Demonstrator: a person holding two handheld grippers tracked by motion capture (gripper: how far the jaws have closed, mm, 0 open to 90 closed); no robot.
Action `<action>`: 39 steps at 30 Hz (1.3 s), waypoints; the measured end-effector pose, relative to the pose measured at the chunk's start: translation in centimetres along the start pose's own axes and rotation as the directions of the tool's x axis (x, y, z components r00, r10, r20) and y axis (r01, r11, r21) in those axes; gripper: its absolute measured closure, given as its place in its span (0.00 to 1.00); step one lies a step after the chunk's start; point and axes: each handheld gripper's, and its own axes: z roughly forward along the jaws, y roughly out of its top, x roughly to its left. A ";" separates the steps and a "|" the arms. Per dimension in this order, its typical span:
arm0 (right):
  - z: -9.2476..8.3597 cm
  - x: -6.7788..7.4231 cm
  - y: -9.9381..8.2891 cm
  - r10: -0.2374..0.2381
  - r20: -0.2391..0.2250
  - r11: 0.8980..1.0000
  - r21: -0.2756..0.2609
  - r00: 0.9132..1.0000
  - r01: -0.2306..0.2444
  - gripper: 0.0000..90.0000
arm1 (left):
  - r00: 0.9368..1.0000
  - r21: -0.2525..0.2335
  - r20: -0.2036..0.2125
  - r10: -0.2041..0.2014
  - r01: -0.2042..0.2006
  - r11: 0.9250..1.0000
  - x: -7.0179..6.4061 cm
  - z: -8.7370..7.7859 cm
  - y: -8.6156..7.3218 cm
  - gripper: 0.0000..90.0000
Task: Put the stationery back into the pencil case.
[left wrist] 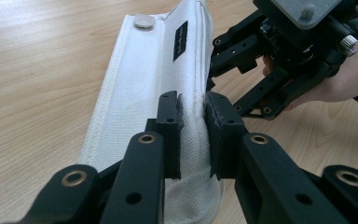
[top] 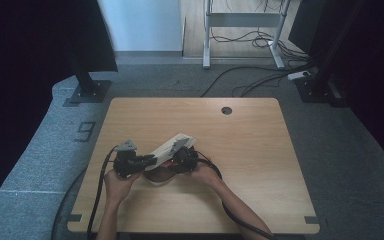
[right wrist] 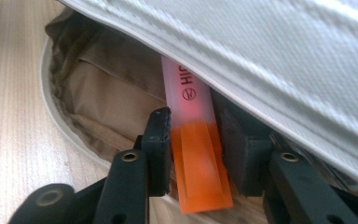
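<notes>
My left gripper [left wrist: 193, 135] is clamped on the white pouch's [left wrist: 149, 88] edge, my right gripper [right wrist: 193, 144] straddles an orange highlighter [right wrist: 198, 163] at its mouth, tip buried inside, grip unclear.

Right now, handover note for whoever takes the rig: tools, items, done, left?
Left tool: shut on the white pouch, pinching its upper fabric edge and holding it up off the table.
Right tool: at the pouch mouth, an orange highlighter between its jaws. The left pad touches it; a thin gap seems to show at the right pad, so the grip looks loose.
Items: the highlighter's pale cap end is inside the brown lining; the orange end sticks out.
Done: pouch opened, highlighter partly in.
Left: probably push it fully in, withdraw, close the pouch.
</notes>
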 end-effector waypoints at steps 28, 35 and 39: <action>-2.3 -1.5 -1.5 0.073 0.028 0.997 -0.032 0.997 -0.072 0.68 | 1.000 0.019 0.019 0.004 -0.004 1.000 -0.5 0.6 -0.3 0.83; -3.7 -1.8 -2.3 0.082 0.030 0.996 -0.042 0.996 -0.081 0.69 | 0.999 0.028 0.036 0.004 -0.005 1.000 -0.8 1.0 -0.6 0.80; -4.4 -2.0 -2.8 0.089 0.035 0.995 -0.047 0.995 -0.087 0.69 | 0.999 0.033 0.038 0.009 -0.010 0.999 -1.1 1.3 -1.0 0.78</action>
